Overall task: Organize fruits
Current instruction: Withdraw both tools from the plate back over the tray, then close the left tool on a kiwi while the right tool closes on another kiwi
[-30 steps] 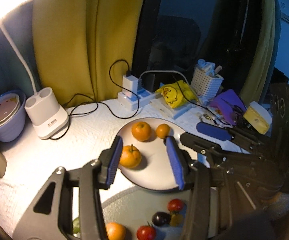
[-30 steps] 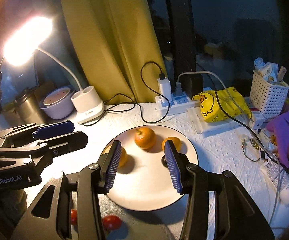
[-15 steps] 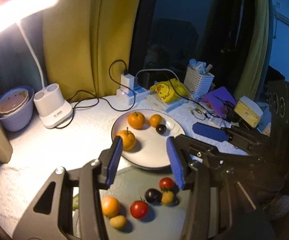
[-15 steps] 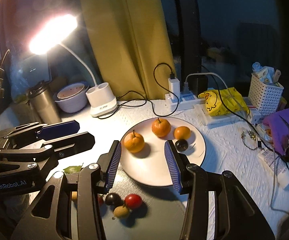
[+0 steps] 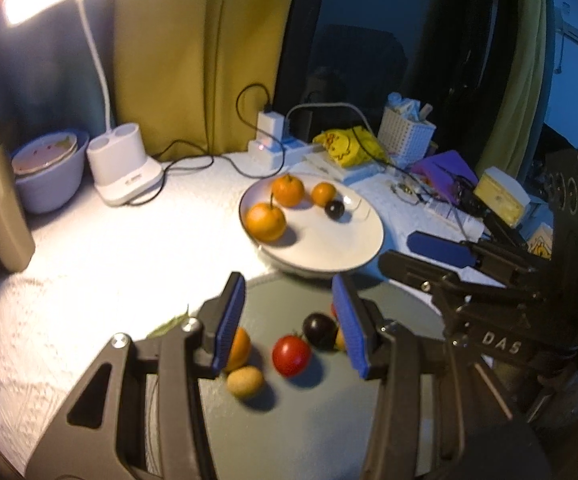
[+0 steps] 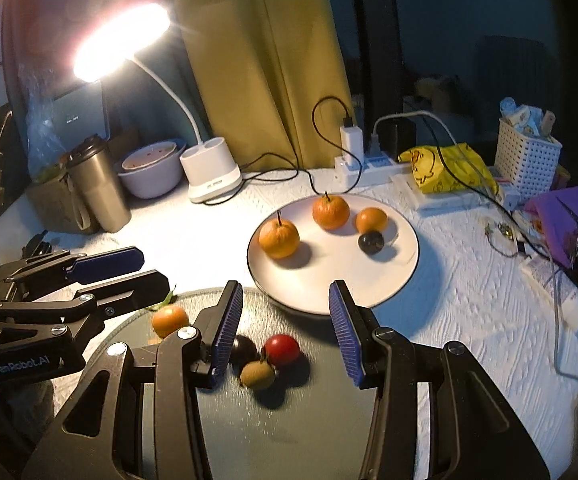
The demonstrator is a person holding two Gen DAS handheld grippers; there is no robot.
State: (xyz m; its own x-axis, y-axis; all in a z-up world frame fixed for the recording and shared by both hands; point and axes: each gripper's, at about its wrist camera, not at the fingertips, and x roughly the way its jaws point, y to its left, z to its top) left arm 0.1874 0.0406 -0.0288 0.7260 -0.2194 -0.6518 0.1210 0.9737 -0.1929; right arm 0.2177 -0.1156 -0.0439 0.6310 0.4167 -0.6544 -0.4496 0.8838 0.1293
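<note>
Both grippers have pulled back from the white plate (image 6: pixel 405 256), left gripper (image 5: pixel 287 322) and right gripper (image 6: pixel 287 330) wide and empty above the grey tray (image 6: pixel 289 420), likely choosing another fruit.

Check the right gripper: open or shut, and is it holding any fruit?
Open and empty: the right gripper has its blue pads wide apart above the grey plate, touching no fruit.

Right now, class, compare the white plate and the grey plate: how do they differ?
The white plate is pale with a dark rim; the grey plate is dull grey. The white plate sits farther off, the grey plate under both open grippers. The white plate carries larger oranges, the grey plate smaller fruits. Both are round.
</note>
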